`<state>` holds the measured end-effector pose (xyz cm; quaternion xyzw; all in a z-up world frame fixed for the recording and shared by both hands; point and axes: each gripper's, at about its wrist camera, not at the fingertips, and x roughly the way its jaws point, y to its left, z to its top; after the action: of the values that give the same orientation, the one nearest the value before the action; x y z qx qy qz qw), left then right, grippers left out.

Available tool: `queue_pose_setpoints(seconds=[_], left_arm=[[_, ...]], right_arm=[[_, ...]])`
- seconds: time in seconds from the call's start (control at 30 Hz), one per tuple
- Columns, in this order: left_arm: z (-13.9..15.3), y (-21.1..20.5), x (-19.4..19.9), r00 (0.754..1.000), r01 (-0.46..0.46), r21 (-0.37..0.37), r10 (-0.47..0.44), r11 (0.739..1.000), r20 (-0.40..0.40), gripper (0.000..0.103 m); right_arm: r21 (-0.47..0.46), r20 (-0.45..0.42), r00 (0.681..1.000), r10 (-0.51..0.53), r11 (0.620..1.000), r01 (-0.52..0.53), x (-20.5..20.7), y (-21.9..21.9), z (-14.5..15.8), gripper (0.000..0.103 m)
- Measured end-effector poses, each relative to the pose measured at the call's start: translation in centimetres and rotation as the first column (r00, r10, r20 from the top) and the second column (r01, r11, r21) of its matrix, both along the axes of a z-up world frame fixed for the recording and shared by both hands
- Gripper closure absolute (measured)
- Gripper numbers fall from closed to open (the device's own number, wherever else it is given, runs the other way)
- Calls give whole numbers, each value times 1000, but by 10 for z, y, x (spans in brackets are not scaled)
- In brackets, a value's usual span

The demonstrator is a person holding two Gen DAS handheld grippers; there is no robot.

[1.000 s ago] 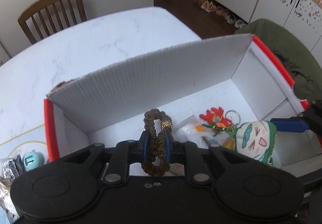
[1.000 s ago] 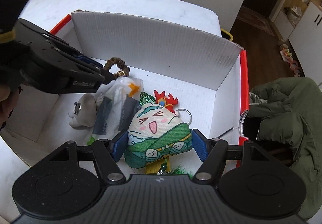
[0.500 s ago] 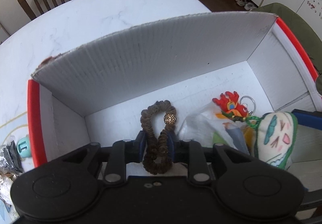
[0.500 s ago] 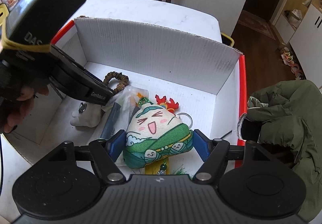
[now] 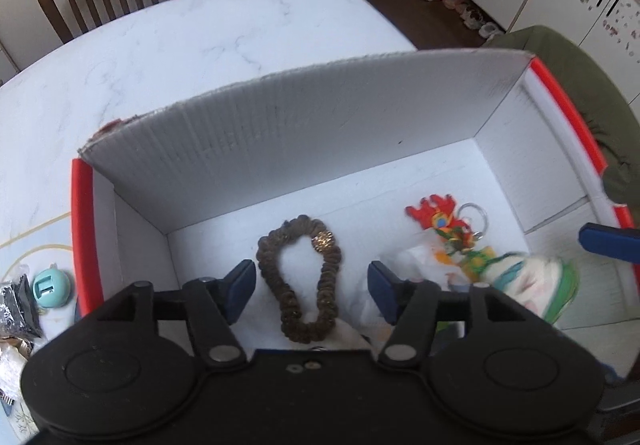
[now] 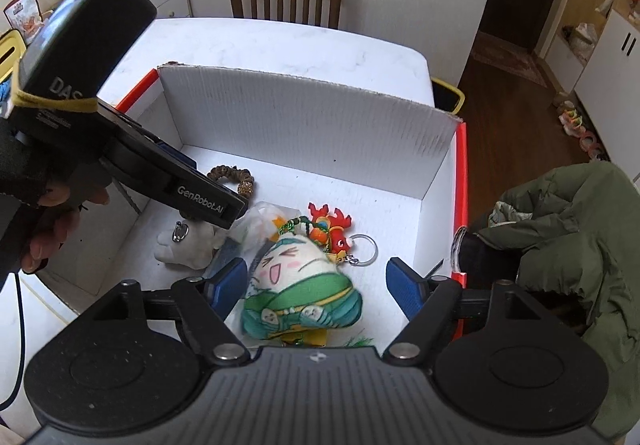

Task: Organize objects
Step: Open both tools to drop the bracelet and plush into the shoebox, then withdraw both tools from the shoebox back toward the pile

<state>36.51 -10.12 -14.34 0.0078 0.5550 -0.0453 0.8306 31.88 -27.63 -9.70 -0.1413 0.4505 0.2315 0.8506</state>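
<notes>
Left gripper spread | hair tie between jaws, long axis near-far | right gripper spread around plush | both inside box

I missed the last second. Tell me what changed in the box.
Both claws opened. The left claw let go of the hair tie, which now lies on the box floor. The right claw released the plush, now lying tilted. The red keychain and bag stayed put.
</notes>
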Motion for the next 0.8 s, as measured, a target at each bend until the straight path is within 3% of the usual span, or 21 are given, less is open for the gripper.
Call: queue_pose_setpoints(seconds=[0.33,0.8], left_arm=[[28,-2,-21,994,17,-57,-11,998,105,28],[79,11,-75,962,88,-52,-71,995,265,28]], right_arm=[[88,14,1000,-26,996,25,-13,-14,22,26],[186,48,997,-61,981,51,-45,-9,56,26]])
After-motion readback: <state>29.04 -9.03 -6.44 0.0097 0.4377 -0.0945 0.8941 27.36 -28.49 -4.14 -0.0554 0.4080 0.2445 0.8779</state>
